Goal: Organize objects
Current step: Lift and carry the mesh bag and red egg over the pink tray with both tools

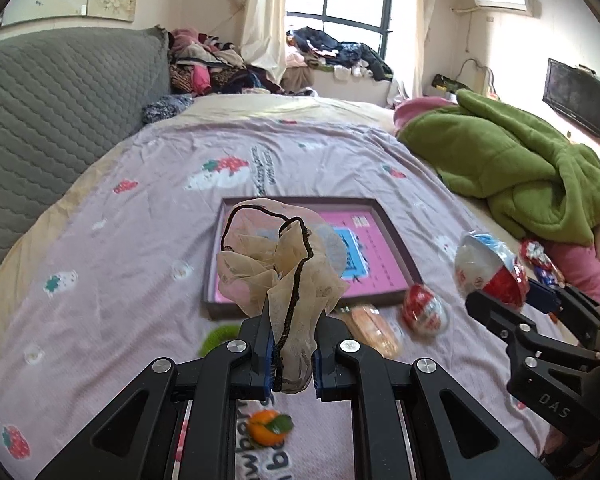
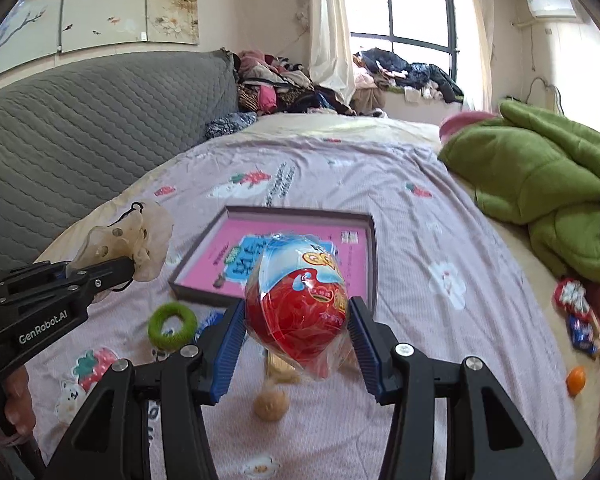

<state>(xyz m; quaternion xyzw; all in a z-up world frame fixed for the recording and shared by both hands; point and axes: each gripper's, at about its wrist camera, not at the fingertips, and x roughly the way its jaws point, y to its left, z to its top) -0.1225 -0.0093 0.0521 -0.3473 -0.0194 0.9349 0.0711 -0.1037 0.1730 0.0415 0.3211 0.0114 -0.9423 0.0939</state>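
Nearest in the left wrist view, the left gripper (image 1: pixel 294 364) is clamped tight on a beige mesh scrunchie (image 1: pixel 278 264) w/ black trim, its ruffles fanning up above the blue pads and held clear of the bed. Under it a small orange toy (image 1: pixel 269 427) lies on the pink strawberry-print sheet (image 1: pixel 120 240).

In the right wrist view, the right gripper (image 2: pixel 298 340) has its jaws part-way apart, pressed on both sides of a big red-and-white wrapped egg (image 2: pixel 298 300), also lifted off the sheet. Below it a tan ball (image 2: pixel 271 403) and a pale packet, partly hidden. To the left, a green ring (image 2: pixel 172 326).

Next out: a second, smaller red egg (image 1: pixel 424 314) and a bread-like packet (image 1: pixel 374 330) sit just in front of the shallow box lid (image 1: pixel 396 236) w/ pink printed inside, which lies flat mid-bed. Right edge: snack packets (image 2: pixel 578 312), another orange bit (image 2: pixel 576 380).

Farther: green fleece blanket (image 1: pixel 512 164) heaped on the right, grey quilted headboard (image 1: pixel 60 112) left, clothes piled by the window (image 1: pixel 356 0).
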